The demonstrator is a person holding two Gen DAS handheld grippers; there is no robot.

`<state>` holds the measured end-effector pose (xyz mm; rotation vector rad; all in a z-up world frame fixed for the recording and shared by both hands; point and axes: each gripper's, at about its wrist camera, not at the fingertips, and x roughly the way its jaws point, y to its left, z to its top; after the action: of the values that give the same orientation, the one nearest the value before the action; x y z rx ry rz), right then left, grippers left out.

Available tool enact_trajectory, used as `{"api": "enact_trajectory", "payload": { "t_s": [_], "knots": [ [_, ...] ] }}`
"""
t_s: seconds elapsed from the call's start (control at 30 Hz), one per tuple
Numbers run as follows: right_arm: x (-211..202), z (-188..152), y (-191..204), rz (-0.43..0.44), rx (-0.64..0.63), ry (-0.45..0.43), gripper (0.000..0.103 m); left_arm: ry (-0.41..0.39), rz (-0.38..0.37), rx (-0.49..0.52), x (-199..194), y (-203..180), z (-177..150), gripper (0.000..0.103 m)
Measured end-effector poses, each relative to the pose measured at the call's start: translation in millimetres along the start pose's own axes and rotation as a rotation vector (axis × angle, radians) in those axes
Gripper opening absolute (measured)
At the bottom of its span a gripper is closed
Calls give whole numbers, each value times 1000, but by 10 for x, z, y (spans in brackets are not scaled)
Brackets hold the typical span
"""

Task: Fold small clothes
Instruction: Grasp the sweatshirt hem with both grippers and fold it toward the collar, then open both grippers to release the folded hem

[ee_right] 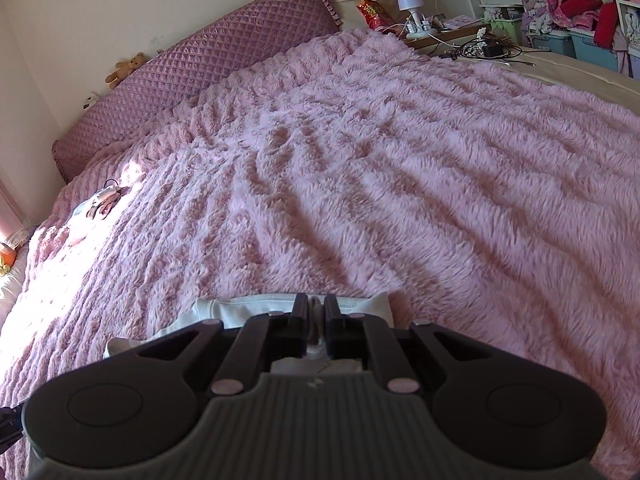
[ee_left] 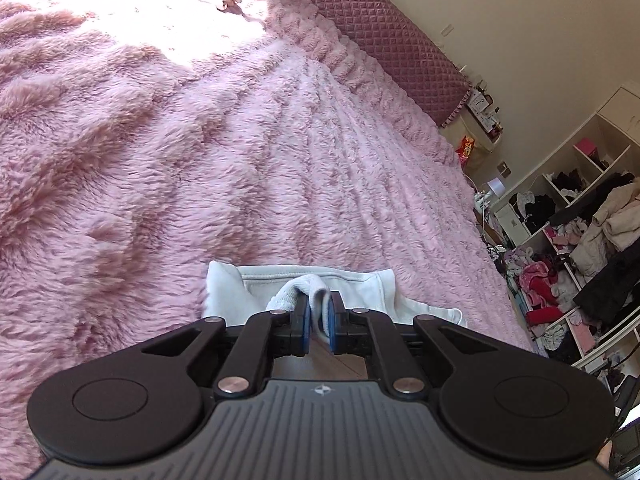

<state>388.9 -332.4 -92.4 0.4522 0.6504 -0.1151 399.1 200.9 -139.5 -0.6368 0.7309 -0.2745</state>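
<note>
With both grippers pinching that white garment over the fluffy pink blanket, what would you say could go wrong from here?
1. The left gripper pinches only a bunched fold of the white garment; it may slip out.
2. The right gripper also grips near an edge.
3. The furry pink blanket could drag the cloth into wrinkles.

You are in a home bedroom: a bed under a fluffy pink blanket [ee_right: 360, 152] fills the view, a quilted mauve headboard [ee_right: 192, 64] at 11 o'clock, a teddy bear [ee_right: 127, 67] on it, and clothes-stuffed shelves [ee_left: 580, 216] at 3 o'clock.
</note>
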Motion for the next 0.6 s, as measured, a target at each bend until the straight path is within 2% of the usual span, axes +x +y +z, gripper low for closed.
{"api": "enact_trajectory", "payload": {
  "t_s": [0.07, 0.17, 0.2, 0.23, 0.3, 0.33, 0.4, 0.43, 0.47, 0.53, 0.6],
  "knots": [
    [145, -37, -29, -13, 3, 14, 2, 11, 28, 0, 90, 35, -44, 9],
    [301, -61, -57, -8, -10, 37, 3, 20, 60, -4, 137, 67, -68, 15],
    [313, -54, -85, 12, -7, 34, 11, 16, 53, -15, 110, 72, -60, 15],
    [298, -38, -110, 28, 0, 24, 14, 16, 46, -24, 66, 69, -42, 16],
    [188, 17, -164, 65, 6, -19, 34, 13, 42, 2, -32, 25, 16, 19],
    [118, 45, -189, 89, -7, -37, 35, 9, 41, 16, -101, -9, 35, 22],
    [12, 81, -214, 113, -63, -44, 35, -9, 43, 47, -239, -75, 59, 32],
    [-19, 88, -218, 121, -100, -41, 35, -49, 79, 77, -343, -122, 72, 51],
    [-48, 90, -218, 122, -148, -35, 35, -83, 97, 101, -426, -145, 80, 63],
    [-72, 64, -210, 122, -209, -25, 35, -119, 92, 118, -536, -136, 102, 64],
    [-56, 25, -188, 136, -268, -5, 38, -74, 89, 95, -502, -83, 122, 64]
  ]
}}
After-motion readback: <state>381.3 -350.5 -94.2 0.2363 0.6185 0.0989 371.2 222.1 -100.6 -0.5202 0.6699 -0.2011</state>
